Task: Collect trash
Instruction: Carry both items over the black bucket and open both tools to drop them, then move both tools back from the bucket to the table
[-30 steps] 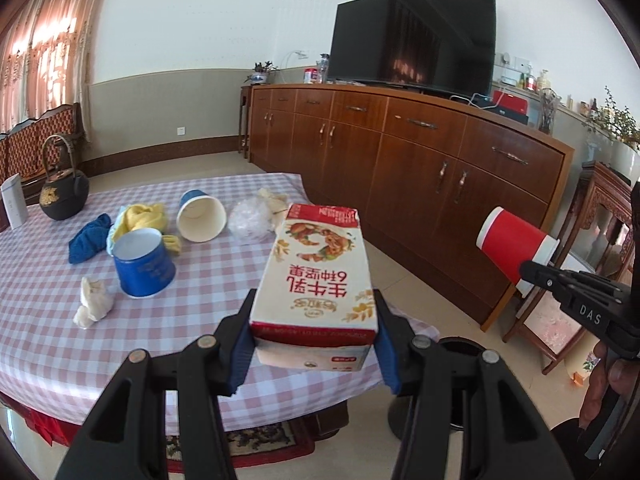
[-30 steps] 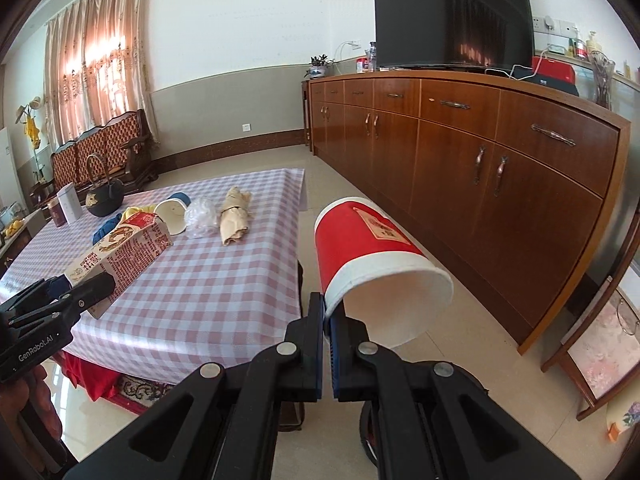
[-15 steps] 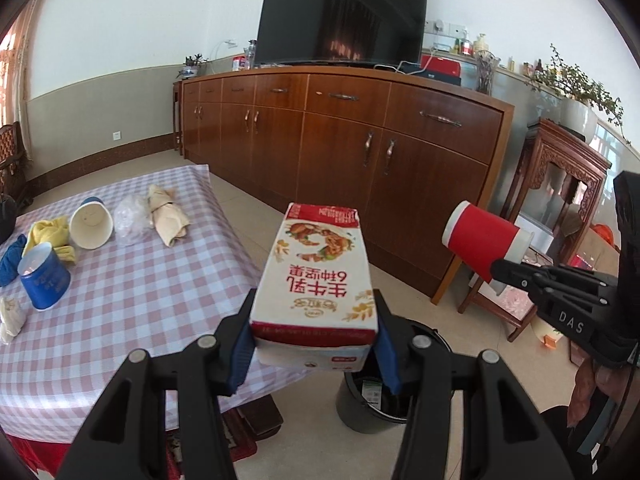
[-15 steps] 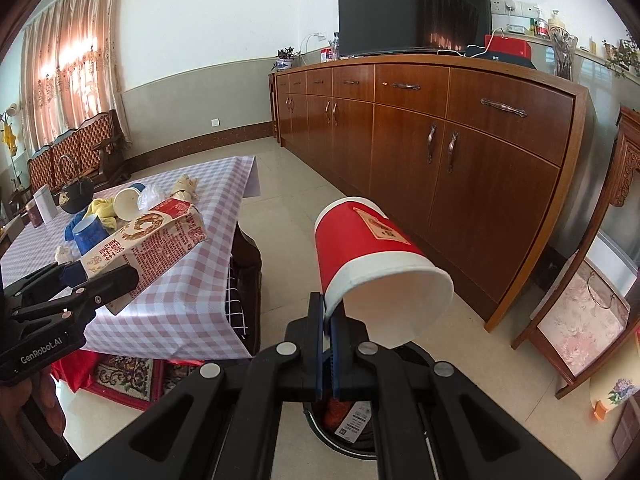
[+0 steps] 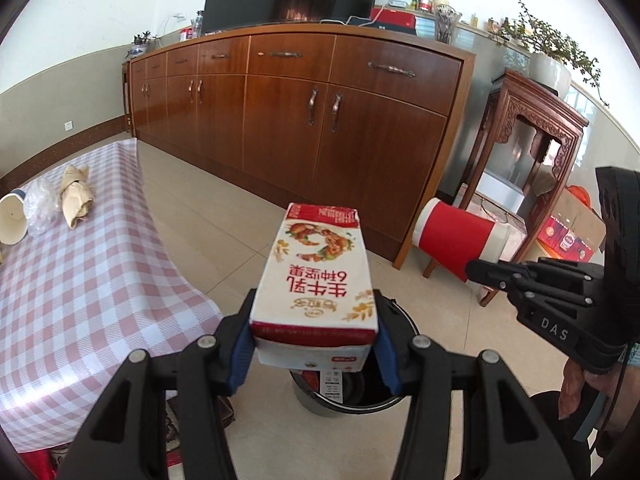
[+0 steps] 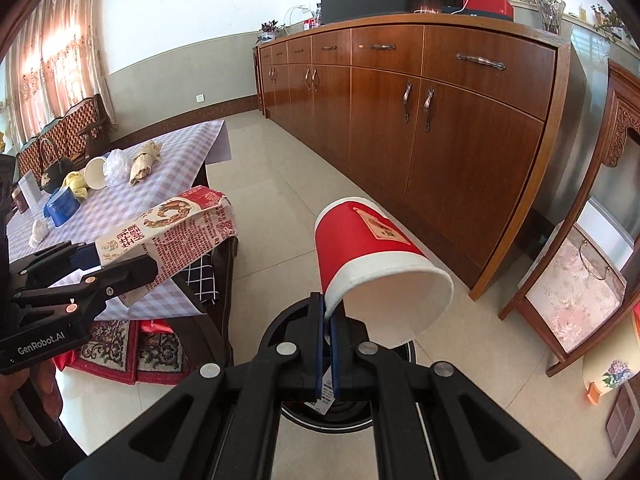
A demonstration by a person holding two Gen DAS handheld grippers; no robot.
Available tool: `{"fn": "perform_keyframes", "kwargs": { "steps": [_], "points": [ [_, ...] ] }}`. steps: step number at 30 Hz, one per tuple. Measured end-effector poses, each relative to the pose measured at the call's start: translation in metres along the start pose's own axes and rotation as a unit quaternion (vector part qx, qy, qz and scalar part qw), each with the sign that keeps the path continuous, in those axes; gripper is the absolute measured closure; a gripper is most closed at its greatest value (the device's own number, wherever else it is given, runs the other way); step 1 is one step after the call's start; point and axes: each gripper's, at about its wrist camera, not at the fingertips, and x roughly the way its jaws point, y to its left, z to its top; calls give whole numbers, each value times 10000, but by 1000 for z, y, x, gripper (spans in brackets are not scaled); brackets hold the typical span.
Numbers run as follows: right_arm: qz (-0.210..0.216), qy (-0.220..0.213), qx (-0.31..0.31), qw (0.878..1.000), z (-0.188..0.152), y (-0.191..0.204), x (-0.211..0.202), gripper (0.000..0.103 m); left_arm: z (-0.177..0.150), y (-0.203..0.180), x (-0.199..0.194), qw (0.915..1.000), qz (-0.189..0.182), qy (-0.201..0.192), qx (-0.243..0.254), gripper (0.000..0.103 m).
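The left gripper squeezes a milk box by its sides, up in the air over a dark bin on the floor. The right gripper is pinched tight on the rim of a red cup, over the bin too. More trash lies on the table nearby

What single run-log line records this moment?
left gripper: shut on milk carton | right gripper: shut on red paper cup rim | both above trash bin | table: trash left
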Motion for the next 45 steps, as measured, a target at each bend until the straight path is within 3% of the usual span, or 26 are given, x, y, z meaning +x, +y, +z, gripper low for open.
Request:
{"fn": "perform_keyframes", "kwargs": {
  "steps": [14, 21, 23, 24, 25, 27, 30, 32, 37, 45],
  "points": [
    [361, 783, -314, 9958, -28, -32, 67, 100, -14, -24, 67, 9967, -305, 714, 220, 50],
    [865, 1511, -592, 9829, -52, -44, 123, 100, -33, -26, 114, 9914, -434, 1217, 217, 49],
    [999, 1880, -535, 9756, -63, -49, 148, 99, -41, -22, 133, 9882, -491, 1452, 51, 41],
    [795, 1974, -473, 9759, -69, -54, 160, 81, -44, -21, 140, 9874, -296, 1552, 25, 28],
    [672, 2068, -380, 9753, -73, -60, 166, 44, -46, -20, 140, 9880, -176, 1533, 40, 23],
    [514, 2027, -128, 9778, -73, -71, 167, 10, -46, -20, 134, 9901, 28, 1404, 52, 16],
    [173, 1789, -7, 9837, -66, -79, 160, 4, -42, -24, 121, 9930, 341, 1130, 16, 2],
    [15, 1691, 26, 9856, -64, -81, 155, 0, -39, -28, 118, 9935, 387, 1069, 14, 2],
    [-252, 1448, -1, 9891, -60, -79, 138, 0, -32, -29, 104, 9938, 595, 931, 103, 2],
    [-347, 1060, 45, 9937, -48, -61, 105, 0, -29, -20, 77, 9935, 862, 750, 17, 1]
  ]
}}
